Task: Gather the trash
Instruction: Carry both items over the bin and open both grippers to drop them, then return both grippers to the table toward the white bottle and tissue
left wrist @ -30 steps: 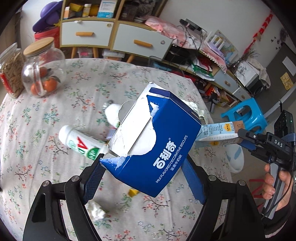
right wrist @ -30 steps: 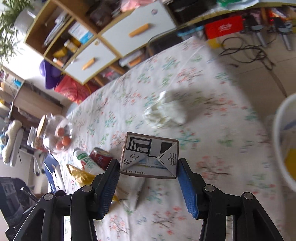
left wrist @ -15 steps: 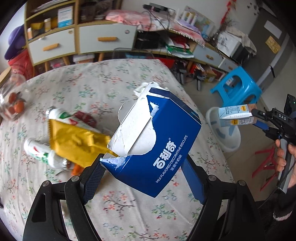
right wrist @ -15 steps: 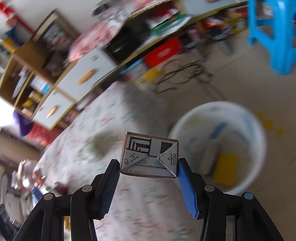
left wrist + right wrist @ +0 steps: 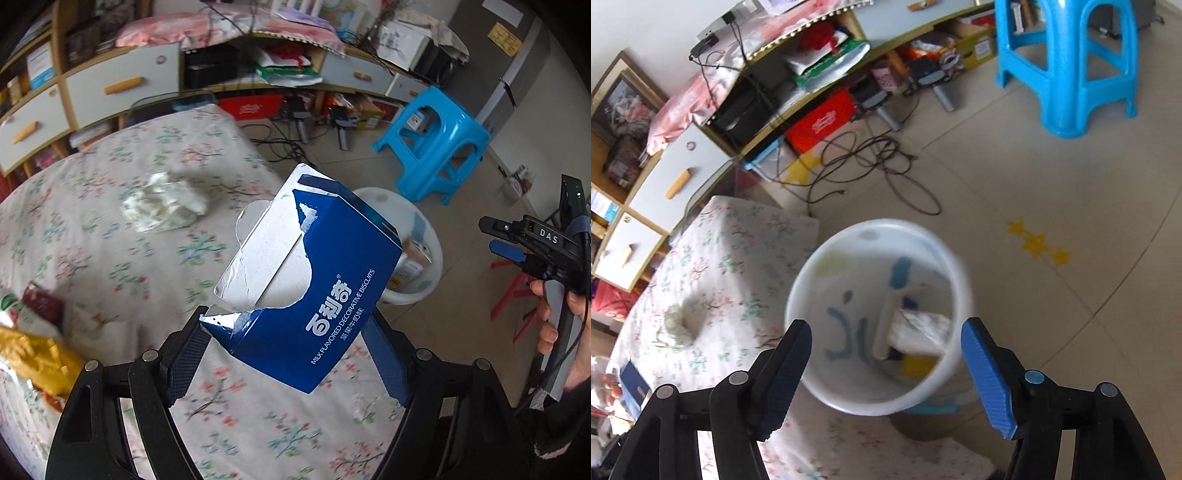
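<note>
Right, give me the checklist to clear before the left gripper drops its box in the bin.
1. Left gripper shut on the biscuit box: ok.
2. Box over the bin: not ok; in the left wrist view it hangs above the table edge, with the bin beyond it on the floor.
3. Right gripper open and empty: ok.
4. Right gripper out of the drop path: not ok; it hangs right above the bin mouth.
5. Room in the bin: ok; a carton and scraps lie at the bottom, with space above.
6. Trash left on the table: not ok; a tissue wad and a yellow wrapper remain.
</note>
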A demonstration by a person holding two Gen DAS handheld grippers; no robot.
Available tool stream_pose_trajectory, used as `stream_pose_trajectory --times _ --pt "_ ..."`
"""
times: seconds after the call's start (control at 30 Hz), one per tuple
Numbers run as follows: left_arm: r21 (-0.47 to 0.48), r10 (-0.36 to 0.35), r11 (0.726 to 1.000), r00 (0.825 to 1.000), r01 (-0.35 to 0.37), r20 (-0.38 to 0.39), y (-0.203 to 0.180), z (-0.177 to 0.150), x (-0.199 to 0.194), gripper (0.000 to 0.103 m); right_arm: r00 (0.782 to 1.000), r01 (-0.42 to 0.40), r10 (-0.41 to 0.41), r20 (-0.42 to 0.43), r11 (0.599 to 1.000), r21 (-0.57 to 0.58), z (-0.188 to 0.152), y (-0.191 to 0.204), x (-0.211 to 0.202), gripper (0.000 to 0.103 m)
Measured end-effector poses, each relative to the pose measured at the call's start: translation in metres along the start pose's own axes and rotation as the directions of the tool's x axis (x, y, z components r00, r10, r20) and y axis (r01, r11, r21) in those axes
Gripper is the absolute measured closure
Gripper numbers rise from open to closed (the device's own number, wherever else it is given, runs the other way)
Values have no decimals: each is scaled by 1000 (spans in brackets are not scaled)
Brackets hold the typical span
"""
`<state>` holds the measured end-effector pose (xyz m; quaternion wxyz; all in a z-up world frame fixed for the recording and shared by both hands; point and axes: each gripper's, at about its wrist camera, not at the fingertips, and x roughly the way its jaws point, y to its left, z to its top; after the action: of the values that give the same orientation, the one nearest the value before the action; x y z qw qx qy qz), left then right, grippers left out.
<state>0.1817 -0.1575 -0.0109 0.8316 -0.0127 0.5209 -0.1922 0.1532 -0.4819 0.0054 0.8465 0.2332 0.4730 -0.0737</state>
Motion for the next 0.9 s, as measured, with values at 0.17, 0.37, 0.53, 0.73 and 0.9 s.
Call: stream_pose_trajectory --times 0.17,0.37,0.53,0.73,0.9 --pt "51 -27 998 999 29 -30 -38 14 31 20 1000 29 -29 -12 999 20 -3 -21 -4 26" --pt "108 -40 993 997 46 -59 -78 30 65 20 998 58 -58 -11 998 33 -5 -40 -10 25" --pt "113 -73 991 996 78 -54 -89 47 81 19 998 65 -65 -15 997 37 -5 -44 -11 24" --pt "102 -69 992 997 71 -23 -87 60 81 9 997 73 -72 -17 997 31 -4 -43 -10 23" --pt "104 -41 994 999 42 -11 -76 57 71 8 997 73 -73 -14 997 10 -3 -36 -9 22"
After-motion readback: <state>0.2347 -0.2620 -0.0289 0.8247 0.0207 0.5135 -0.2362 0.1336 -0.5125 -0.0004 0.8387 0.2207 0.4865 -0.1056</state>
